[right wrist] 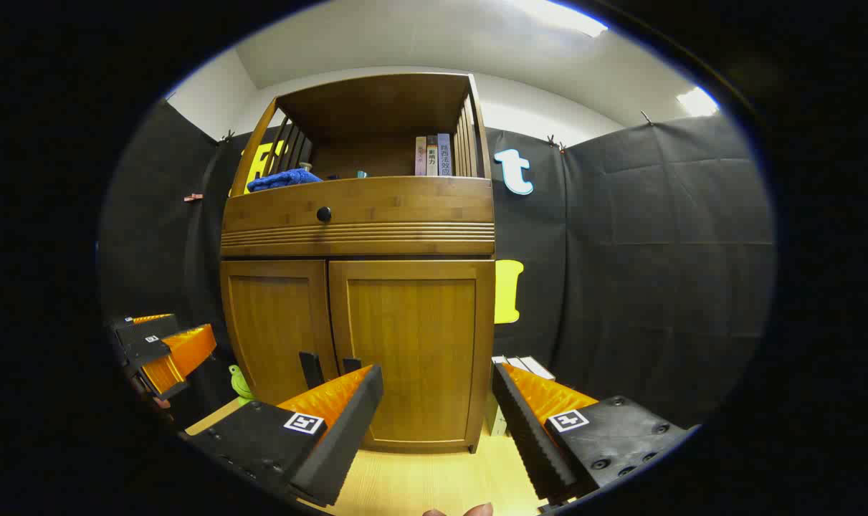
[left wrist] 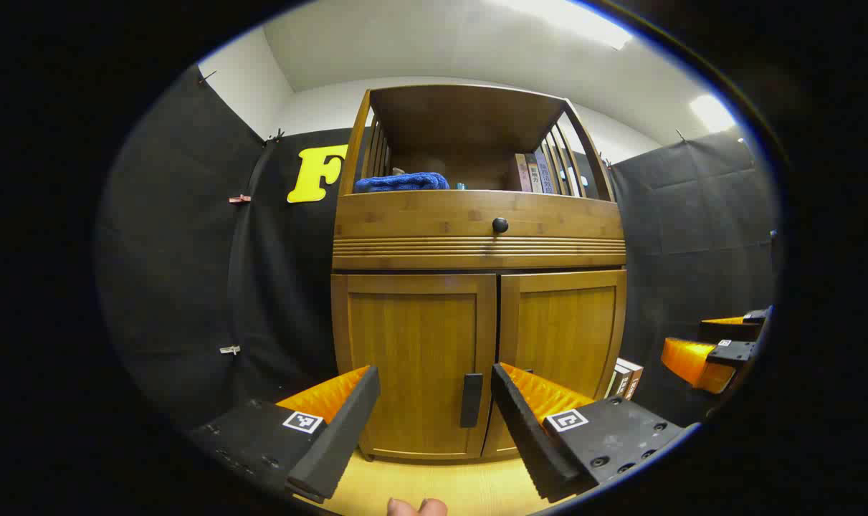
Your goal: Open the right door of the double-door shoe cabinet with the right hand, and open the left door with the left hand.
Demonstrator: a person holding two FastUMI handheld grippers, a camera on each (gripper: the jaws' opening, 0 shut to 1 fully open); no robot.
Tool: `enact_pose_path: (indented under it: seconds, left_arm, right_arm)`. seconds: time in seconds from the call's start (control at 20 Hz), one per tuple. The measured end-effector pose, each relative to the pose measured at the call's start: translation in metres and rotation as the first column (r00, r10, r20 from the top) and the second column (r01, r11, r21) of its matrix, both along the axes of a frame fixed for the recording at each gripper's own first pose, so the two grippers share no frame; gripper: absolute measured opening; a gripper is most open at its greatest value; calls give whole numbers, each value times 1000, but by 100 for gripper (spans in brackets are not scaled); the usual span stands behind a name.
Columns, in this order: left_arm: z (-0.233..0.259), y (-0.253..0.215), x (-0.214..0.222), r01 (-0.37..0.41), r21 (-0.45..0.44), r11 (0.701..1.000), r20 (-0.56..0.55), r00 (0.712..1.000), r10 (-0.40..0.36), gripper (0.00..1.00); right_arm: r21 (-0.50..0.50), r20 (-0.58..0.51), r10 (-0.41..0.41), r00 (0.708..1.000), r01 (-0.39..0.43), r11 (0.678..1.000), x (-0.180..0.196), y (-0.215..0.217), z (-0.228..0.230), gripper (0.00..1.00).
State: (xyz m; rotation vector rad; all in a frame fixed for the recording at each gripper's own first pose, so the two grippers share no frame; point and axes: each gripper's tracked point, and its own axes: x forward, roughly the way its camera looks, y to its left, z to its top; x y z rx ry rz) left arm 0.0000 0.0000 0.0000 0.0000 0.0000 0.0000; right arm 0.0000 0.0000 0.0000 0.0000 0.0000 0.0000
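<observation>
The fingers of both grippers are spread wide apart and hold nothing. The left gripper [left wrist: 435, 423] points at the bottom half of the shoe cabinet [left wrist: 477, 287], and its two black pads [left wrist: 333, 430] sit on either side of the left door's handle [left wrist: 471, 400], but they look a little way off from it and do not touch it. The right gripper [right wrist: 437, 423] faces the right door [right wrist: 412, 351], with the wood panel showing in the gap between its fingers. The right door's handle [right wrist: 350, 365] peeks out just above that gripper's left finger, next to the other handle [right wrist: 309, 369].

Both doors are shut. The left door [left wrist: 416, 358] and the right door meet in a thin line down the middle, and no inside of the cabinet shows. So I think nothing of the job is done yet: both doors are waiting to be opened.

What is left, as I see it: the right gripper has to move over to its handle, close on it and pull the right door out. Then the left gripper does the same with the left door.

Up top, a blue cloth [left wrist: 401, 181] and some books [left wrist: 537, 174] sit on the open shelf. More books [left wrist: 623, 378] stand on the floor beside the cabinet.
</observation>
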Motion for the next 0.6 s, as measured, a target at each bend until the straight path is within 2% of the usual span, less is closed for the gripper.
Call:
enact_pose_path:
  seconds: [0.1, 0.6]
  left_arm:
    - [0, 0, 0, 11, 1, 1000, 6, 1000, -11, 97]
    - [-1, 0, -9, 34, 15, 999, -14, 999, -34, 96]
  right_arm:
    - [-12, 6, -10, 1000, 10, 1000, -2, -2, 2, 95]
    - [-3, -3, -29, 1000, 29, 1000, -14, -2, -1, 97]
